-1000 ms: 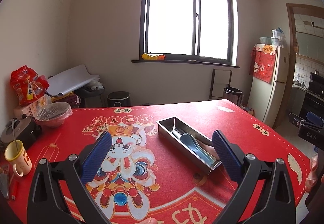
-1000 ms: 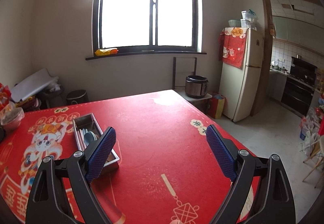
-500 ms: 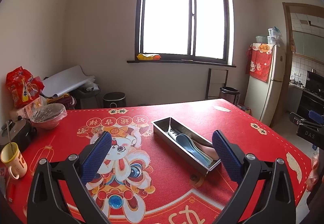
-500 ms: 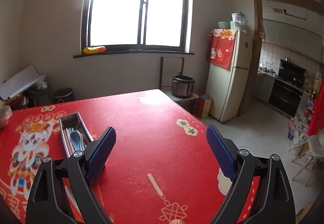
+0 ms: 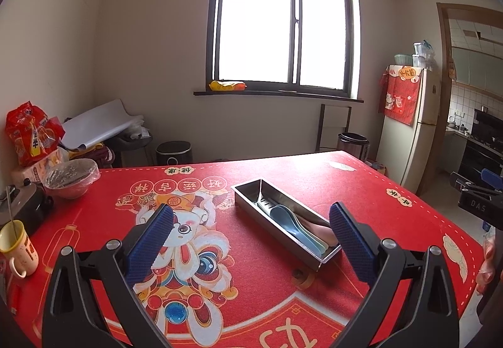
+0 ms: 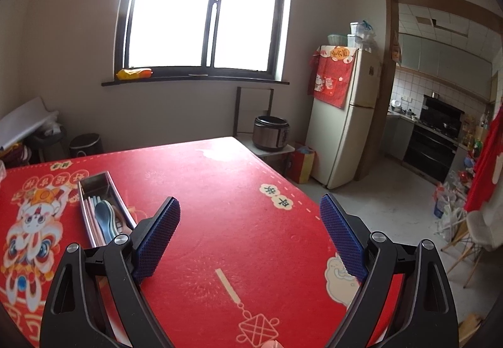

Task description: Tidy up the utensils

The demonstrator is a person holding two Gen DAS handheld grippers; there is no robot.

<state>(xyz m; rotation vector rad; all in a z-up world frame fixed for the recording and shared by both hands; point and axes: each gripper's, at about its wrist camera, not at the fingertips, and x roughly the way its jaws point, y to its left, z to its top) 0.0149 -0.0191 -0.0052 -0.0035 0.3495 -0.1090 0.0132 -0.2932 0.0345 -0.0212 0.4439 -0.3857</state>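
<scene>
A long steel utensil tray [image 5: 251, 194] lies on the red tablecloth [image 5: 195, 310], holding blue, green and pink spoons [image 5: 284, 216]. The tray also shows in the right wrist view [image 6: 94, 183] with the spoons [image 6: 103, 216] inside. My left gripper [image 5: 250, 238] is open and empty, held above the table in front of the tray. My right gripper [image 6: 250, 233] is open and empty, to the right of the tray over the tablecloth [image 6: 226, 197]. The right gripper also shows at the right edge of the left wrist view [image 5: 478, 194].
At the table's left edge stand a mug with a spoon [image 5: 17, 249], a covered bowl [image 5: 71, 178], a dark appliance [image 5: 22, 206] and snack bags [image 5: 30, 135]. A fridge [image 6: 345, 118], a rice cooker [image 6: 272, 134] and the kitchen doorway lie beyond the table's right side.
Both grippers have pulled back and risen, so the tray looks farther away. In the right wrist view the tray has slid left. Both grippers stay open.
</scene>
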